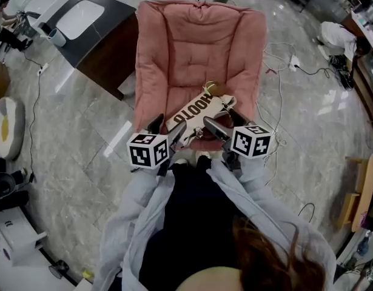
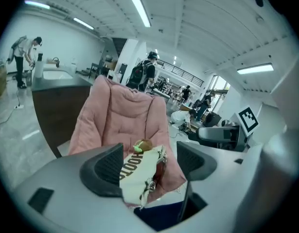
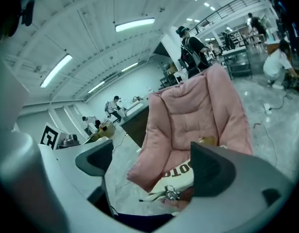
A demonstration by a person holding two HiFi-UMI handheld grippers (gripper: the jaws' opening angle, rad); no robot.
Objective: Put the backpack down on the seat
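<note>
Left gripper: jaws apart, neither pad pressing on anything. Right gripper: jaws wide apart, nothing clamped. The two grippers are held side by side, each with a marker cube behind its jaws and a grey sleeve behind that. Just ahead of both grippers lies the backpack, cream with dark lettering. It rests diagonally on the seat, with its near end at the seat's front edge, between and just below the two sets of jaws. In the left gripper view it shows in the gap between the jaws; whether the left pad touches the fabric cannot be determined. A metal buckle sits at the near end. A small brown charm sits at the far end. The seat belongs to a pink padded chair, whose backrest rises beyond the backpack. Beyond the chair, to the left of the grippers, stands a dark counter with a white basin. Cables lie on the grey floor to the right. People stand in the hall farther off.
</note>
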